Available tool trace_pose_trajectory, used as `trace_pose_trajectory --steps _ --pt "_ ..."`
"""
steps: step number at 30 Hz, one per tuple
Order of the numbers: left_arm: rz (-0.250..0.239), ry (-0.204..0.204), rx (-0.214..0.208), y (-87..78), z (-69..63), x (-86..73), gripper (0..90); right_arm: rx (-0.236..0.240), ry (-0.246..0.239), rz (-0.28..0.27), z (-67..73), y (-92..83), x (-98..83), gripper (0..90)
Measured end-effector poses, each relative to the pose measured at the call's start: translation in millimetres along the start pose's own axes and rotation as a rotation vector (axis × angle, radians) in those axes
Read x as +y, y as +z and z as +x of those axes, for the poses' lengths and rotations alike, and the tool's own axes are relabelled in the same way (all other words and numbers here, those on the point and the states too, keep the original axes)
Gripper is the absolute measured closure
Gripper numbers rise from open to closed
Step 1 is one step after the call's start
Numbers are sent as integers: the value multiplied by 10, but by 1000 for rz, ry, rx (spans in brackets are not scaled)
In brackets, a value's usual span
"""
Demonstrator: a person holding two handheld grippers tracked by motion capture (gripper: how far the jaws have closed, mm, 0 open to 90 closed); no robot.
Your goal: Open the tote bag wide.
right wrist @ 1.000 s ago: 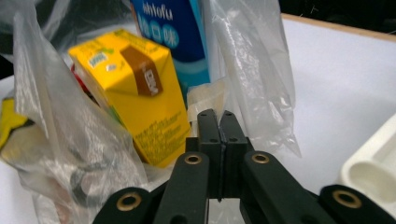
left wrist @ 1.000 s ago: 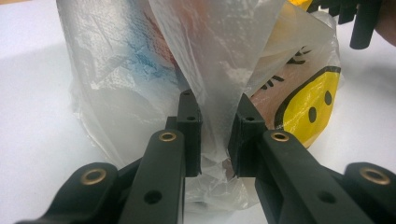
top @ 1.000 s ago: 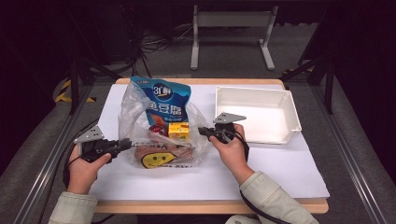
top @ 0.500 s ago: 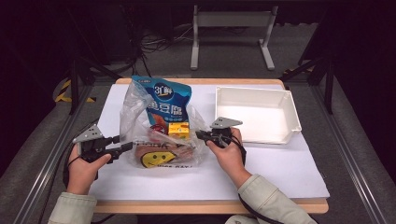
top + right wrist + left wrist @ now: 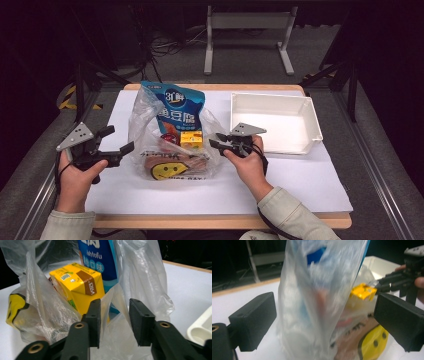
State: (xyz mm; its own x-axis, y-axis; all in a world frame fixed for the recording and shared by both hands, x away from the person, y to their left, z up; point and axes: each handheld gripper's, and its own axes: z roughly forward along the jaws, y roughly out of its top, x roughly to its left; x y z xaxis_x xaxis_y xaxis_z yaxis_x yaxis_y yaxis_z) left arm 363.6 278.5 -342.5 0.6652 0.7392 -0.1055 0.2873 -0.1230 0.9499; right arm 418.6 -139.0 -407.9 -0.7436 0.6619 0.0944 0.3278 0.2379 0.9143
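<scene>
1. Nearest us, our left gripper hovers beside the clear plastic bag, its jaws having just been opening and now spread wide, bag film between but unpinched
2. Our right gripper sits at the bag's other side, jaws having just been parting (film loose between them)
3. The bag lies mid-table, holding a yellow carton and blue packet
4. The white tray rests towards the far right corner

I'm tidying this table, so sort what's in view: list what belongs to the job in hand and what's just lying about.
In the job:
- clear plastic bag
- blue snack packet inside it
- yellow drink carton inside it
- left gripper, jaws just opened wide, bag between them
- right gripper, jaws just opening, bag film between them

Lying about:
- white tray
- white paper sheet covering the table
</scene>
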Motion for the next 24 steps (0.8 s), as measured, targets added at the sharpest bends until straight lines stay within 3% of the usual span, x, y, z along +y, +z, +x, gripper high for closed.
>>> trace_pose_trajectory --steps 9,21,24 --pt "-10 80 22 298 -142 402 29 -1 -8 -68 5 -172 101 478" --pt "6 108 26 571 -180 616 3 8 0 -80 6 -189 109 418" --pt "17 128 56 636 -186 623 3 5 -2 -82 6 -191 113 406"
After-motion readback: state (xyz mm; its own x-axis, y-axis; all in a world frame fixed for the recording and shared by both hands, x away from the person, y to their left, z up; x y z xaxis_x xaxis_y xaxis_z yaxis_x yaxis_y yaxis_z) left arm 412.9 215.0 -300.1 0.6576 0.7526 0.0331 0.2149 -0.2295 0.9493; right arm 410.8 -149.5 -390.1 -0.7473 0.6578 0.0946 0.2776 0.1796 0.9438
